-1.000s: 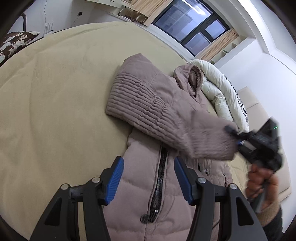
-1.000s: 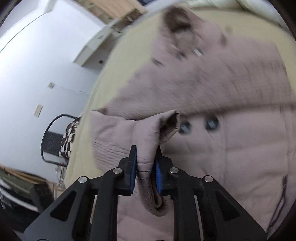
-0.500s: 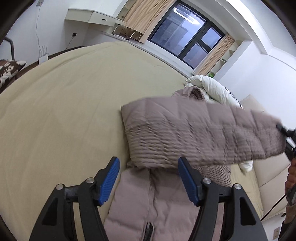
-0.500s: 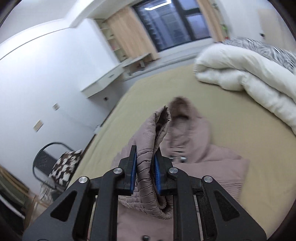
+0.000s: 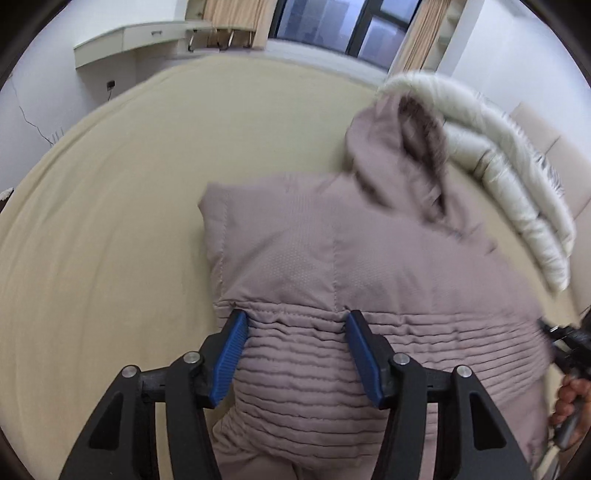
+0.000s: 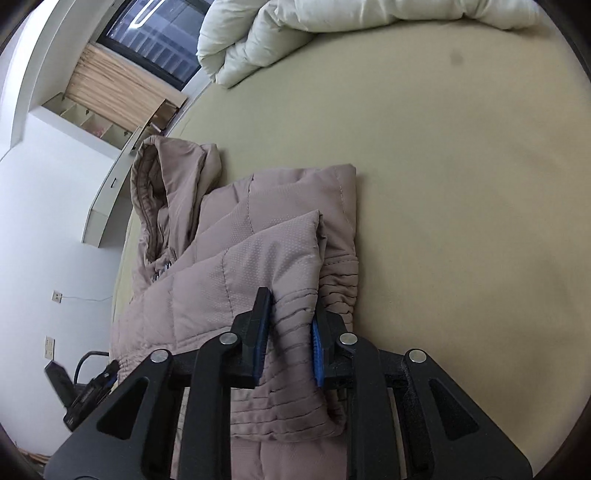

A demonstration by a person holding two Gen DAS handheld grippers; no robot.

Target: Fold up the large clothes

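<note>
A mauve padded hooded coat [image 5: 362, 258] lies on the beige bed [image 5: 110, 221], with a sleeve folded across its chest. My left gripper [image 5: 295, 325] is open and hovers over the ribbed sleeve cuff, with no cloth between its fingers. The coat also shows in the right wrist view [image 6: 236, 266], hood [image 6: 159, 192] to the upper left. My right gripper [image 6: 290, 306] has its jaws partly open around the ribbed cuff [image 6: 295, 354] of the folded sleeve, which still passes between the blue pads. The right gripper shows at the right edge of the left wrist view [image 5: 569, 343].
A white duvet [image 6: 332, 33] is bunched at the head of the bed, close to the hood. It also shows in the left wrist view [image 5: 517, 177]. A desk [image 5: 147, 37], a window and curtains stand beyond the bed. Bare sheet [image 6: 461, 184] lies right of the coat.
My right gripper carried the sleeve across the coat, laid it on the chest, and its jaws have loosened. My left gripper moved forward over the folded sleeve.
</note>
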